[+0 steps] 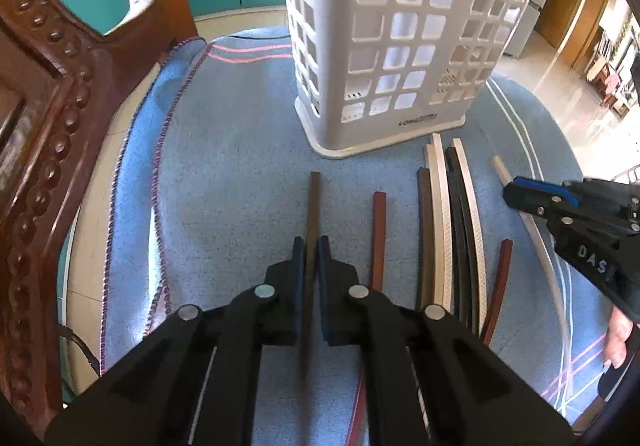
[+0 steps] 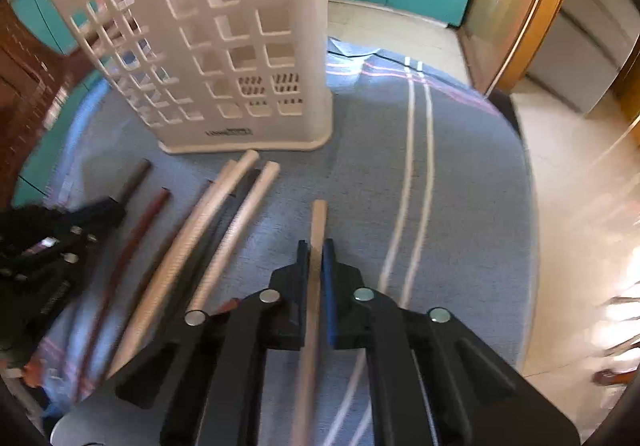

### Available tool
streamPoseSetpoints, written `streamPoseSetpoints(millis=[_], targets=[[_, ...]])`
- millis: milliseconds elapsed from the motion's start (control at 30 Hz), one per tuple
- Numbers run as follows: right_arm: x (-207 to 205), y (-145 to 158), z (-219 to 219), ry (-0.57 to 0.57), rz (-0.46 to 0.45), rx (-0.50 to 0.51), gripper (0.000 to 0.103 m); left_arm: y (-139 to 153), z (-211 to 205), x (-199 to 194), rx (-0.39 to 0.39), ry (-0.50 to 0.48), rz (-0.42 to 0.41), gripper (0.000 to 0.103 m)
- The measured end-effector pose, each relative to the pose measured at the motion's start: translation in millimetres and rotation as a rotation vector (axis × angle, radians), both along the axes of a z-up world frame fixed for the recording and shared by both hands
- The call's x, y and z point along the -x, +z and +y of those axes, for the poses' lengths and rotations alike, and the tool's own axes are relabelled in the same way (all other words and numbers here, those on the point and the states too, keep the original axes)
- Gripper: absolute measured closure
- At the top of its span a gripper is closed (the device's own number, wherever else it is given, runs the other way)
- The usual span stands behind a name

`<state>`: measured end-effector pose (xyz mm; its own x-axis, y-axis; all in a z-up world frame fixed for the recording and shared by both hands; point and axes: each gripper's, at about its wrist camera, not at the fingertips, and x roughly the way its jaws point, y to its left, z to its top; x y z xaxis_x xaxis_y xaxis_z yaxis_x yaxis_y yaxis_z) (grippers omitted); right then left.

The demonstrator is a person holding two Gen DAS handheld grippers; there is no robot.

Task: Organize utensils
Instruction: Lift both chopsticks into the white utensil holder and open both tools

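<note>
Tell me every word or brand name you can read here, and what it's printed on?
"LONG...": raised lettering at the foot of the white basket; the rest of the word is too blurred to read.
"DAS": white letters on the black body of the right gripper, cut off by the picture's edge.
The same basket label in the right wrist view is too blurred to read.
No other text shows.

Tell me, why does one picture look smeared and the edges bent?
Right wrist view: motion blur smears the white basket and the other gripper, with window glare washing out the right side. Left wrist view: sharp; fisheye curves the chopsticks and blue towel.
</note>
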<state>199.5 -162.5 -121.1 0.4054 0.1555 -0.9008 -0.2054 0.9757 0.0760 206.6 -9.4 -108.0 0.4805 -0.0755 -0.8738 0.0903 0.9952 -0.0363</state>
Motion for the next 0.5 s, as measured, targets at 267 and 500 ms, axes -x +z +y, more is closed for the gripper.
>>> streamPoseSetpoints(millis=[267,500], targets=[[43,83,-28,0.007,-0.233,-0.122,0.096,89,30,46,0.104,0.034,-0.245,0.096],[88,163,-66,0.021,-0.399,-0.233,0.096,202,44,112,0.179,0.031,-0.544,0.096]])
